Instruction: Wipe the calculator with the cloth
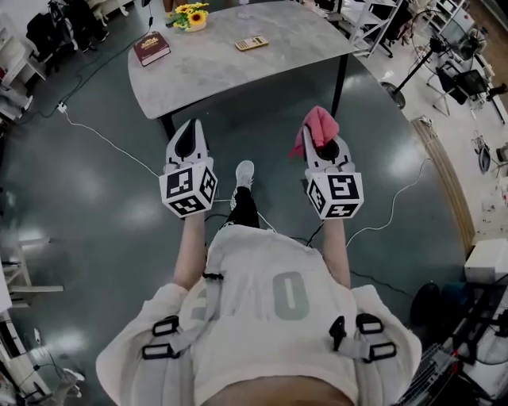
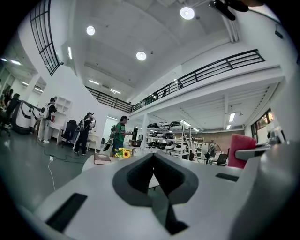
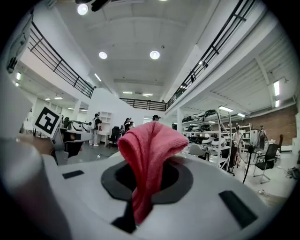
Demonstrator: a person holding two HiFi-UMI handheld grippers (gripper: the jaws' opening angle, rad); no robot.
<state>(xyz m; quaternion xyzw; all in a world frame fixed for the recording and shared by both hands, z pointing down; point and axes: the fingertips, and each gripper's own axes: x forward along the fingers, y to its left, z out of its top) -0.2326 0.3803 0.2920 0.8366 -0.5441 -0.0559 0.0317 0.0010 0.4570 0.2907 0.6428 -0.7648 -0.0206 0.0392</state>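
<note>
Head view: the calculator [image 1: 252, 44] lies on the tabletop [image 1: 206, 75], well ahead of both tools. Nearer, the right hand-held gripper [image 1: 324, 149] clamps the pink cloth [image 1: 316, 125], while the left hand-held gripper [image 1: 189, 136] is closed and empty.

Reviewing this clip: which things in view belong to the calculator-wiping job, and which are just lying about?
Part of the job:
- calculator, lying on the table
- pink cloth, clamped in the right gripper
- left gripper, shut and empty

Just lying about:
- dark red book, on the same table
- sunflowers, on the same table
</note>
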